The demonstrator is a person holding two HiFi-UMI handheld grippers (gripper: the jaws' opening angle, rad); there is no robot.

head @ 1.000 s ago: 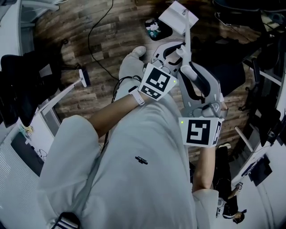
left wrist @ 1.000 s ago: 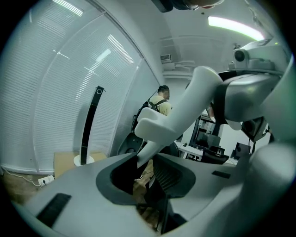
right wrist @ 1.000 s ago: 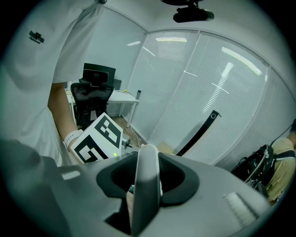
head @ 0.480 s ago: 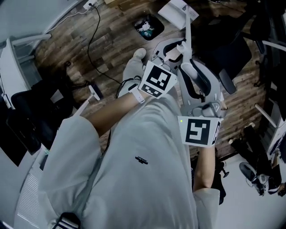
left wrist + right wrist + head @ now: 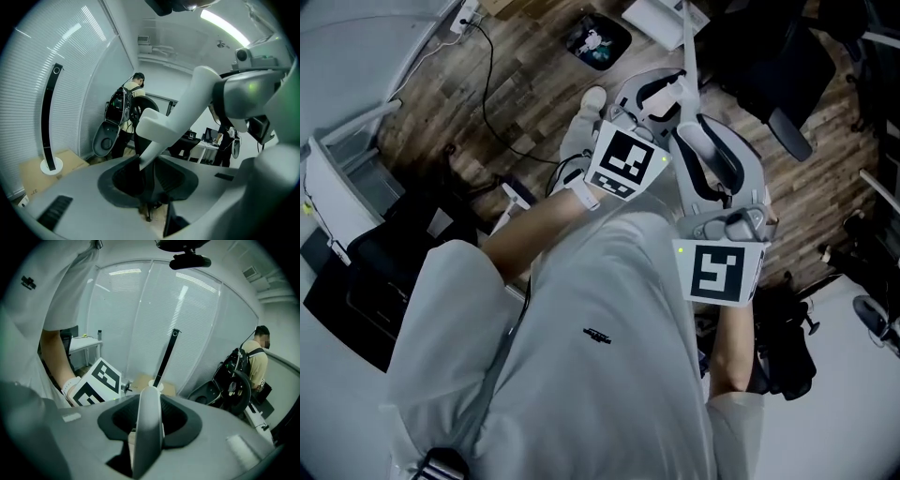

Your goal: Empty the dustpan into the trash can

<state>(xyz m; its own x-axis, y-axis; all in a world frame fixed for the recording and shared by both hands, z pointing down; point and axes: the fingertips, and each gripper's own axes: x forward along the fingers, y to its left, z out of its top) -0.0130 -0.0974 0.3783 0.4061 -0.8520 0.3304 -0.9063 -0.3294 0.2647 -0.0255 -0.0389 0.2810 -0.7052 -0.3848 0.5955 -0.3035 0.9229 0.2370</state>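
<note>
Dustpan (image 5: 656, 14), white and long-handled, was held out ahead of the person. Its pan sat at the far end of a thin white handle (image 5: 689, 56) that ran back to both grippers. In the head view the pan showed just right of the trash can (image 5: 598, 42), not over its opening. The trash can had a black liner with a few pale scraps inside. It stood on the wooden plank floor (image 5: 487, 112), beyond the grippers and apart from them.

The left gripper (image 5: 661, 98) was the one nearer the pan. In the left gripper view the white handle crossed the dark hollow between its jaws, and the jaws were closed on it. The right gripper (image 5: 698, 155) sat just behind the left one and to its right. In the right gripper view the handle stood upright in the gap, with the jaws clamped on it from either side and parted only by the rod's own width.

A black cable (image 5: 487, 66) trailed over the floor left of the can, and a dark office chair (image 5: 783, 70) stood to the right of the handle. Both gripper views also showed a black curved stand (image 5: 49, 117) by the blinds and a person (image 5: 257, 359) standing beside some equipment.
</note>
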